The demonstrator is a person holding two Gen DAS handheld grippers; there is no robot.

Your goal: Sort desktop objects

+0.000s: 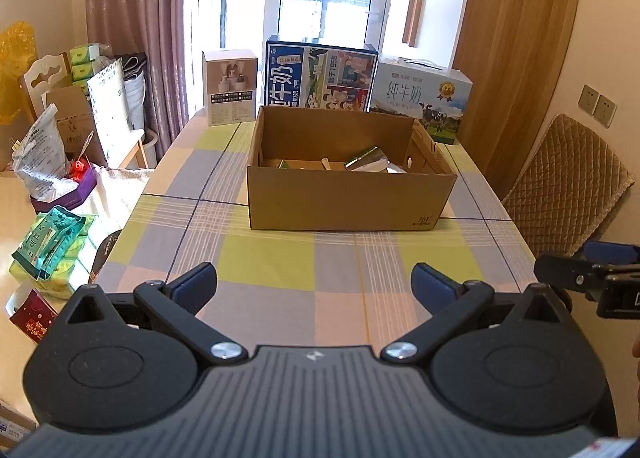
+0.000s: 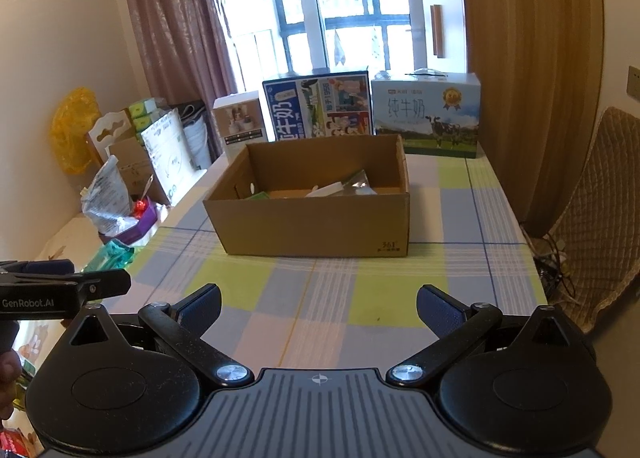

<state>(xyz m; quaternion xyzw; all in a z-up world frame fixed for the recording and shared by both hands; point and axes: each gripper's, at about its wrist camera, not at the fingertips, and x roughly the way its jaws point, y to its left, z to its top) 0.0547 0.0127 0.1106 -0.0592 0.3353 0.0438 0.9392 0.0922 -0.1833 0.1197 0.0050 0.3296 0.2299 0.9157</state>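
cardboard box (image 1: 348, 200): open-topped, brown, centre of both views, standing on the checked tablecloth (image 1: 280, 258) of the table. small printed mark at its lower right front corner.

contents: a shiny silver foil packet (image 1: 368, 162) toward the right inside the box, a pale strip-like item (image 2: 328, 189) beside it, a green edge (image 1: 286, 164) at the left; details too hidden by the front wall to name.

left gripper (image 1: 314, 284): lower centre of the left wrist view, blue-padded fingers spread wide, nothing between them, above bare cloth in front of the box.

right gripper (image 2: 319, 308): lower centre of the right wrist view, fingers likewise spread wide and empty, also short of the box. each gripper shows at the edge of the other's view.

behind the box, upper centre: blue milk carton case (image 1: 320, 76), white milk case with cows (image 1: 420, 102) to its right, small white product box (image 1: 230, 86) to its left.

left of frame: side surface with green tissue packs (image 1: 48, 246), a white bag (image 1: 40, 154), a purple tray (image 1: 66, 192).

right of frame: quilted brown chair back (image 1: 568, 182).
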